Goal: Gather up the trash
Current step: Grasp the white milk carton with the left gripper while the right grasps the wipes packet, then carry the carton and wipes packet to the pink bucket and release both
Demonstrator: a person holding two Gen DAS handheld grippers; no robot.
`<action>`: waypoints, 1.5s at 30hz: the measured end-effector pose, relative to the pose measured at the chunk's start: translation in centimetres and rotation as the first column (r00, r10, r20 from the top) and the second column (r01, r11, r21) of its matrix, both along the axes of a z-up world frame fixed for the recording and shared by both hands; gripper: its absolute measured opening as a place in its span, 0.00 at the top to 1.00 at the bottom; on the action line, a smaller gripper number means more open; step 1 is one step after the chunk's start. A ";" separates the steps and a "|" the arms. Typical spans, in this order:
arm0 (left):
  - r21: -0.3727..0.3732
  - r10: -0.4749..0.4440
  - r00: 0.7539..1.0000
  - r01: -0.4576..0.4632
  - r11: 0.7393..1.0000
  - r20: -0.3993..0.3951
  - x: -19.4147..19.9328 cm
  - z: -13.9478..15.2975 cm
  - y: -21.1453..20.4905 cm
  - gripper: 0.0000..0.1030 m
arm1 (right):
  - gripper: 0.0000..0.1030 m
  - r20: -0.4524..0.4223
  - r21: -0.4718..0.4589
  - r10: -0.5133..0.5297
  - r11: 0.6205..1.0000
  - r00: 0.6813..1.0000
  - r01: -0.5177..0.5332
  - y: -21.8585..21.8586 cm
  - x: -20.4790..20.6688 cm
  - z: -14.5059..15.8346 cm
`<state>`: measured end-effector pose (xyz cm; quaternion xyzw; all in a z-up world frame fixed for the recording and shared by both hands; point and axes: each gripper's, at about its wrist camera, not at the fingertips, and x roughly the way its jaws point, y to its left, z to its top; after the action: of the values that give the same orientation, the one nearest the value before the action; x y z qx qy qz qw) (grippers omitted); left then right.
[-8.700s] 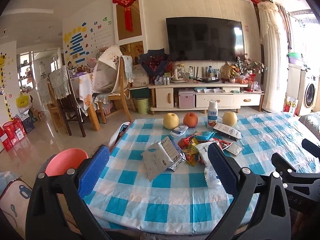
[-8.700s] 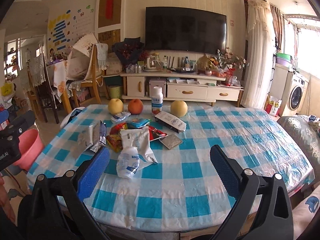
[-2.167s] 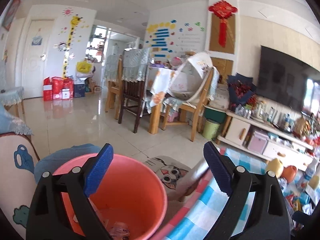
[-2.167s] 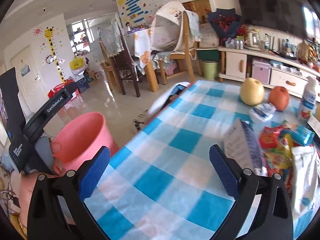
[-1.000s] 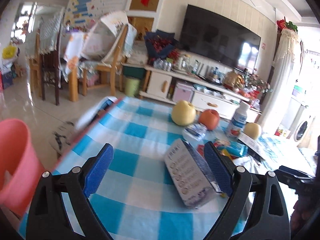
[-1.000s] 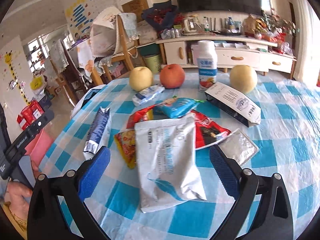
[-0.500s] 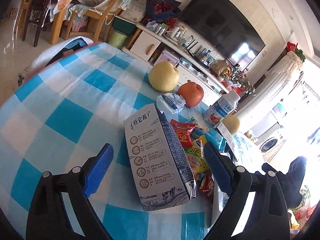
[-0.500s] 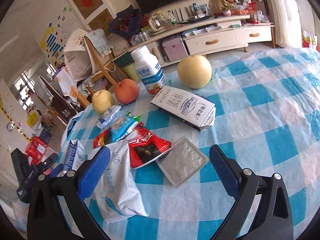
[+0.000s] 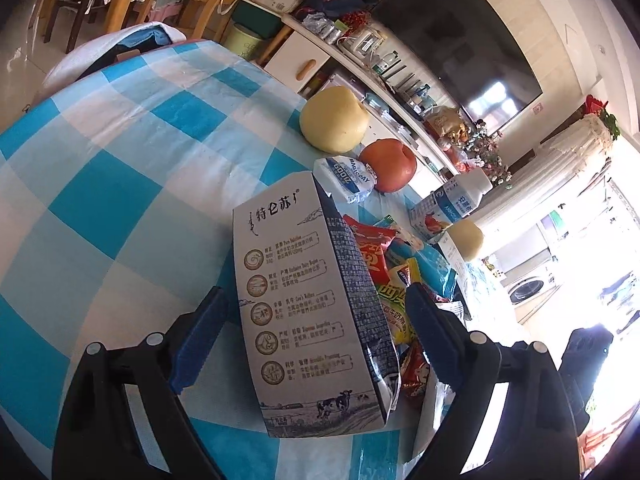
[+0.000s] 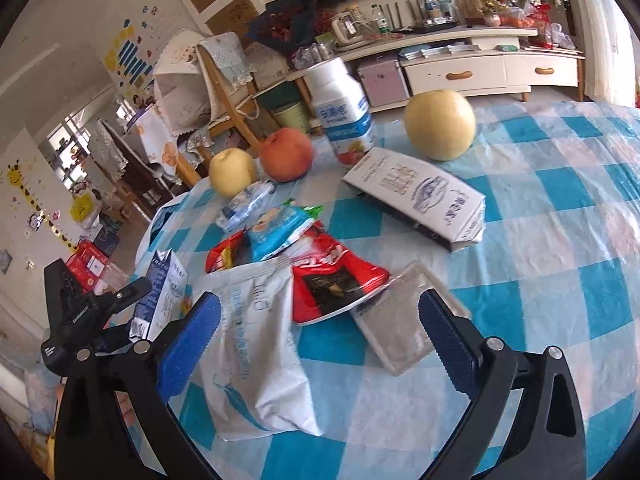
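Your left gripper point(image 9: 312, 334) straddles the grey-white milk carton point(image 9: 308, 300); the jaws are closing, but the blue pads point(image 9: 200, 340) stand clear of its sides, so no grip yet. The carton lies flat near the left edge of the table point(image 9: 100, 208), which wears a blue-and-white checked cloth. Broad printed face up: round icons, a small cow scene at the near end, dark narrow side facing right, near end creased and folded.

Just right of the carton, touching it, is the heap of wrappers point(image 9: 384, 264) in red, yellow and blue. Beyond, towards the far edge: a crumpled white-blue packet point(image 9: 346, 178), a yellow pear point(image 9: 334, 118), a red apple point(image 9: 388, 164) and a white bottle point(image 9: 452, 204).

Your right gripper point(image 10: 320, 334) hangs wide apart over the middle of the table, with nothing between its pads. Below its left pad lies a big white pouch point(image 10: 256, 356), wrinkled, pale blue print. Right of that is a red-and-black wrapper point(image 10: 332, 280) overlapping the pouch's top corner, then a flat silver foil packet point(image 10: 400, 324) under the right pad. Further back sit a blue snack bag point(image 10: 280, 228), a second flattened carton point(image 10: 416, 196) and another pear point(image 10: 440, 124) near the far edge. At far left of this view, the left gripper point(image 10: 132, 312) flanks the first carton point(image 10: 164, 292).
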<state>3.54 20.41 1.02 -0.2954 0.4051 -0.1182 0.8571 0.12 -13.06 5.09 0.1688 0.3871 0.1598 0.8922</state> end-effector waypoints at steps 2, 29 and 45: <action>0.005 -0.001 1.000 0.001 1.000 -0.014 0.1 -0.3 -0.2 0.23 | 0.05 0.003 -0.028 0.039 0.999 0.999 -0.039 1.9 -0.3 -0.2; -0.019 0.009 1.000 -0.009 1.000 -0.014 -0.4 -0.2 0.1 0.34 | 0.20 -0.016 -0.273 0.107 0.956 0.994 -0.107 9.8 -1.1 -3.5; -0.002 -0.005 0.999 0.005 1.000 0.050 -2.0 1.2 1.1 0.34 | 0.31 0.041 -0.243 0.092 0.967 0.995 -0.080 9.3 -1.8 -2.7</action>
<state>1.53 21.46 2.26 -0.2921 0.3840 -0.1282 0.8665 -1.68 -3.72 2.38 0.0383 0.3875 0.1546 0.9080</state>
